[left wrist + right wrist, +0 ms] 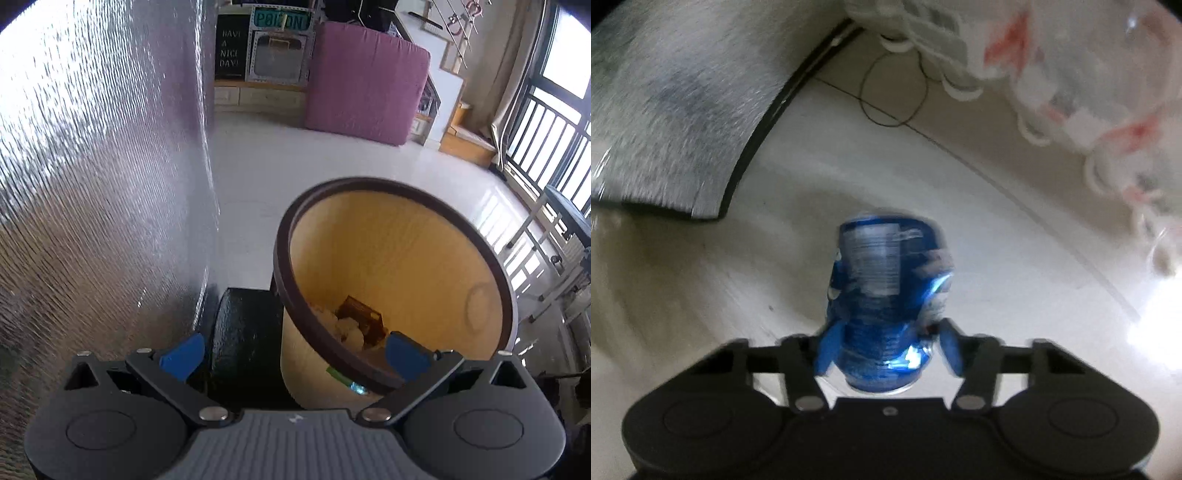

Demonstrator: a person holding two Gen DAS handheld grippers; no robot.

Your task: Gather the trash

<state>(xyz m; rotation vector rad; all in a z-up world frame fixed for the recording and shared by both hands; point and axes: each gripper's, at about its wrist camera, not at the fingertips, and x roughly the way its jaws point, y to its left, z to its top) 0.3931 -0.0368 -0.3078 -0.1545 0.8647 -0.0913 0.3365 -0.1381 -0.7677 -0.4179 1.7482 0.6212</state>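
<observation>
In the left wrist view a yellow trash bin (406, 258) with a dark brown rim stands on the white floor, holding crumpled white paper (347, 328) and a brown box (364, 314). My left gripper (295, 354) is open over the bin's near rim; its right pad sits just inside the rim and its left pad is beside a black object. In the right wrist view a dented blue can (886, 295) lies on the floor between the blue pads (825, 347) of my right gripper (888, 349). Both pads touch its sides. The picture is blurred.
A silver textured panel (103, 177) rises close on the left, with a black rounded object (247, 332) at its foot. A pink cushion (365, 81) leans at the back. Several clear bottles with white caps (1071, 74), a silver mat (676, 110) and a thin wire loop (894, 88) surround the can.
</observation>
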